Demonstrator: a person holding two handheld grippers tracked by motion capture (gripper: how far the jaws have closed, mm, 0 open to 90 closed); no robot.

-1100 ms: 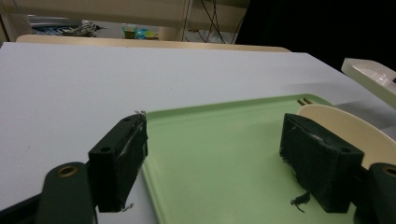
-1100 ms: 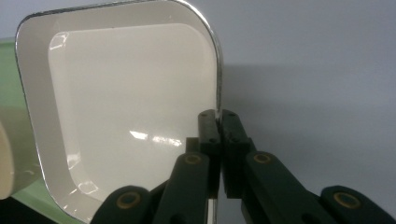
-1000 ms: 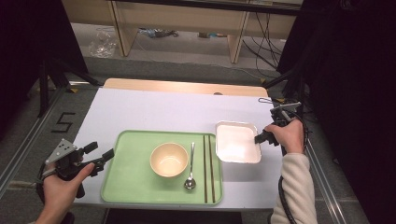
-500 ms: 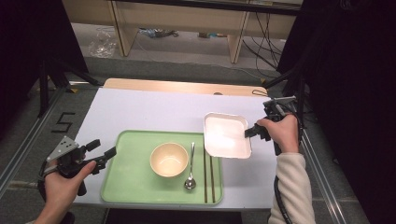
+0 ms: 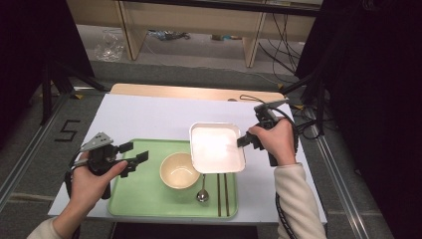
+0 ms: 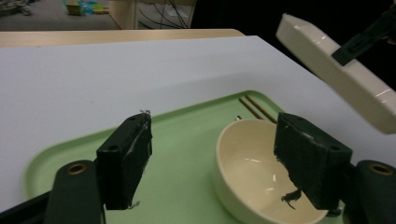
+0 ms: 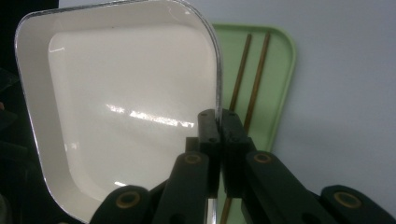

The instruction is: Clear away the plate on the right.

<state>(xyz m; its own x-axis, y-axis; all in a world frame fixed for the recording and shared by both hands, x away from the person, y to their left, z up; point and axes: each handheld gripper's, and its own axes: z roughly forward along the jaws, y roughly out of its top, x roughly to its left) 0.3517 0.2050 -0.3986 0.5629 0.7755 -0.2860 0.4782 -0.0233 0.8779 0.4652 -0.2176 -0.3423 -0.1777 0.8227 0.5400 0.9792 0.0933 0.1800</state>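
My right tool point(image 5: 245, 141) is clamped on the rim of a square white plate point(image 5: 217, 148), its two black jaws pressed together on the plate's thin edge, as the right gripper view shows up close point(image 7: 218, 122). The plate point(image 7: 121, 107) is glossy cream-white with rounded corners, a shallow raised wall and a flat, bare inside that catches streaks of light. I hold it in the air, tilted, over the right part of a pale green tray point(image 5: 144, 199) and just beside a round cream bowl point(image 5: 179, 170) that sits on the tray. From the left gripper view the plate point(image 6: 336, 70) hangs slanted above the bowl point(image 6: 252, 177), showing its thick side wall. A metal spoon point(image 5: 202, 191) and a pair of brown chopsticks point(image 5: 222, 191) lie on the tray below the plate. My left tool point(image 5: 130, 158) hovers over the tray's left end with its jaws apart, having just been closing slightly, with nothing between them. The tray rests on the white bench point(image 5: 149, 117).
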